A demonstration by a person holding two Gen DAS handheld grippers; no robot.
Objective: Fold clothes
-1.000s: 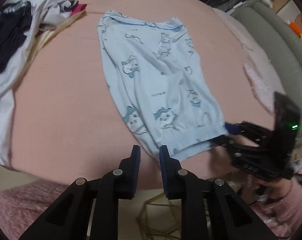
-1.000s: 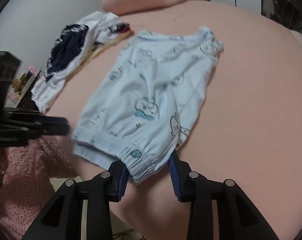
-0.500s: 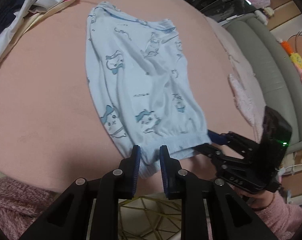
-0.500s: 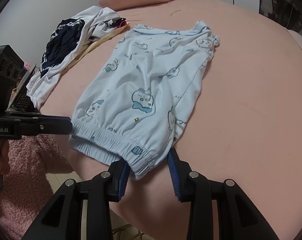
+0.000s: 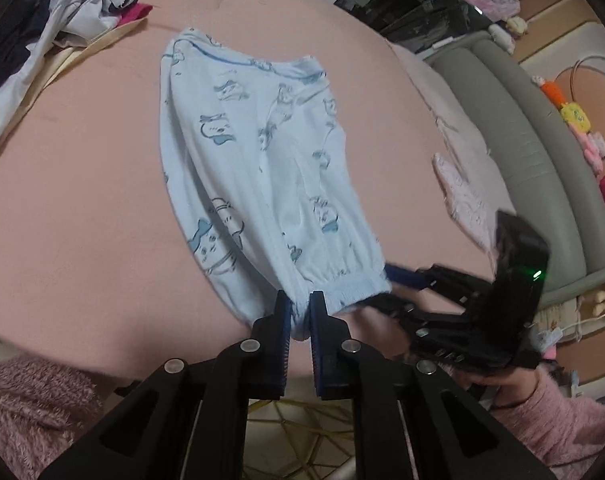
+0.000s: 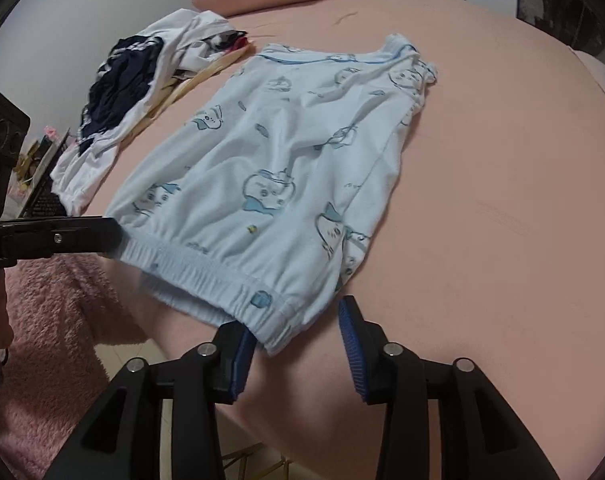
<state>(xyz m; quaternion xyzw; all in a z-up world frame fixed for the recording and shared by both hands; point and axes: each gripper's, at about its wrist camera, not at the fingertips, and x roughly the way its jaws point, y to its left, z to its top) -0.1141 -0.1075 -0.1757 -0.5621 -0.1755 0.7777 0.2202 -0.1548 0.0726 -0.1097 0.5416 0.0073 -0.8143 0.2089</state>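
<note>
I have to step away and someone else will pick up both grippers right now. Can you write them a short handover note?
Left gripper: shut on the elastic hem of the light blue printed garment, at one near corner.
Right gripper: jaws opening; the other hem corner lies between them, pads not pressing on it.
The garment lies spread flat on the pink bed, hem toward you at the bed's edge, neckline far.
A pile of other clothes waits beyond its far left.
Done: garment laid out. Left: no fold made yet; pile untouched.
</note>
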